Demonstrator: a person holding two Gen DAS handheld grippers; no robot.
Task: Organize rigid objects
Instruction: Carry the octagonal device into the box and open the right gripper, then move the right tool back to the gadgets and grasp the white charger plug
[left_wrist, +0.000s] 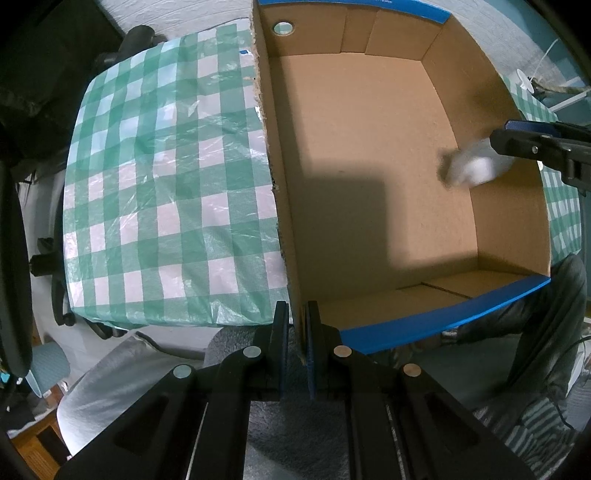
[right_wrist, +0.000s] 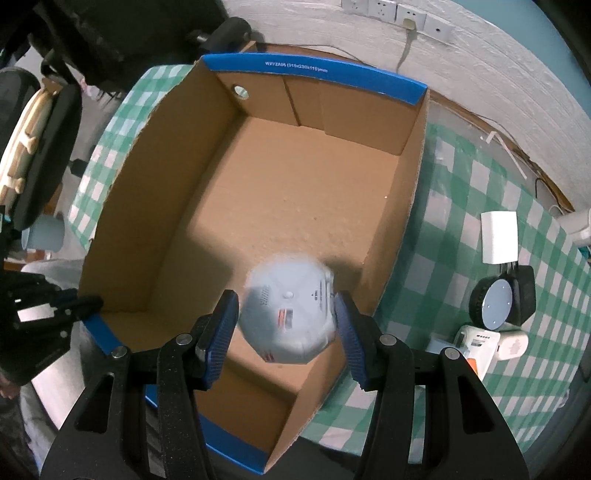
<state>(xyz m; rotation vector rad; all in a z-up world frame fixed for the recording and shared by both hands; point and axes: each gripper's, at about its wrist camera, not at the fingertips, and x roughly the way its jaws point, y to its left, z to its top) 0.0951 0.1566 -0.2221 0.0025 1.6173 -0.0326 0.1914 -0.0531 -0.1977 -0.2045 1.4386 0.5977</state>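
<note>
An open cardboard box (right_wrist: 140, 192) with blue end rims sits on the green checked tablecloth; it also shows in the left wrist view (left_wrist: 491, 92). My left gripper (left_wrist: 297, 332) is shut on the box's near left wall at the corner. My right gripper (right_wrist: 286, 321) is over the box's near right part with its jaws spread. A round white device (right_wrist: 291, 321) is between them, blurred, with a gap at the left finger (right_wrist: 221, 328). In the left wrist view the white device (left_wrist: 476, 168) is a blur just below the right gripper's fingers (left_wrist: 517, 144).
On the cloth right of the box lie a white rectangular block (right_wrist: 498, 236), a black round speaker (right_wrist: 495, 304), a black adapter (right_wrist: 526, 288) and a white gadget (right_wrist: 491, 343). A wall with sockets (right_wrist: 395, 14) is behind. Chairs stand left of the table (left_wrist: 129, 40).
</note>
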